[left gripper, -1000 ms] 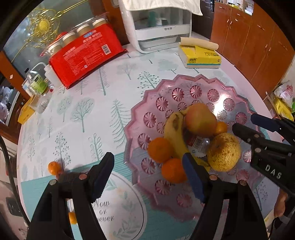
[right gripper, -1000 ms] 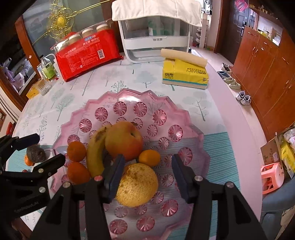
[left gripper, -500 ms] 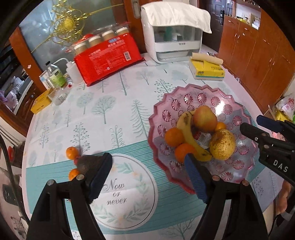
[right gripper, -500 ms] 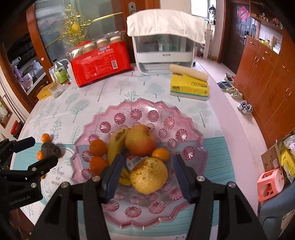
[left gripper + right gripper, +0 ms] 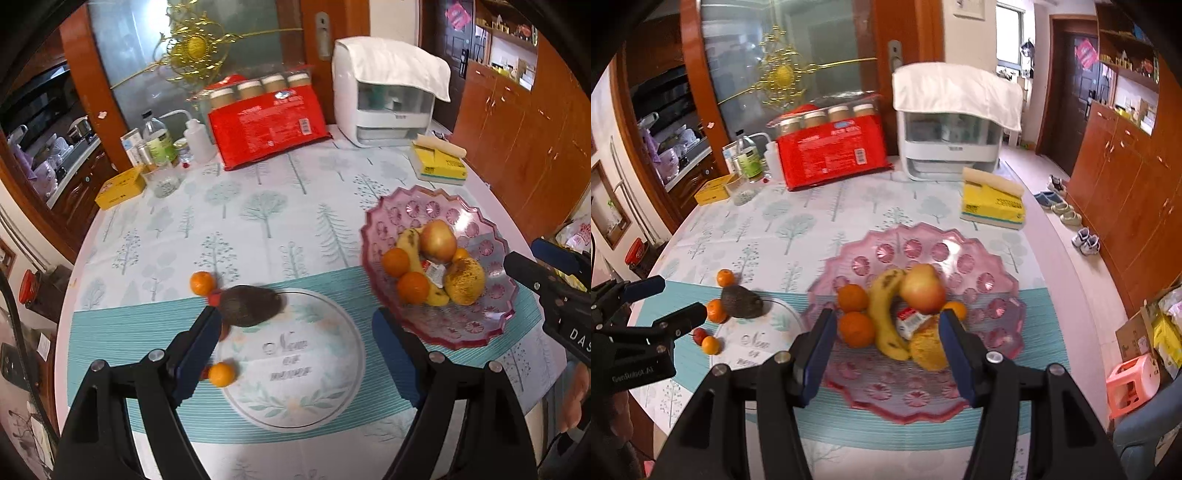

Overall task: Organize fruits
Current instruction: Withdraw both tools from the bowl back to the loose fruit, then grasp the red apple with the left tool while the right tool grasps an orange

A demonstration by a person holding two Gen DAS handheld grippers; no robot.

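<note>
Pulled both grippers back from bowl [image 5: 997,332]; left gripper [image 5: 295,332] now over avocado [image 5: 251,304] on tabletop [image 5: 258,221], jaws spread, empty. Right gripper [image 5: 886,347] jaws spread over bowl fruit.

Small red fruit [image 5: 214,296] half hidden behind dark avocado [image 5: 250,305]; kind unclear. Rough yellow pear [image 5: 929,347] partly behind right gripper's blue finger [image 5: 955,356].

We count six oranges [image 5: 854,297]; one banana [image 5: 884,317]; one apple [image 5: 922,288]; one pear [image 5: 929,349]; one avocado [image 5: 741,302]; one plate [image 5: 997,306].
</note>
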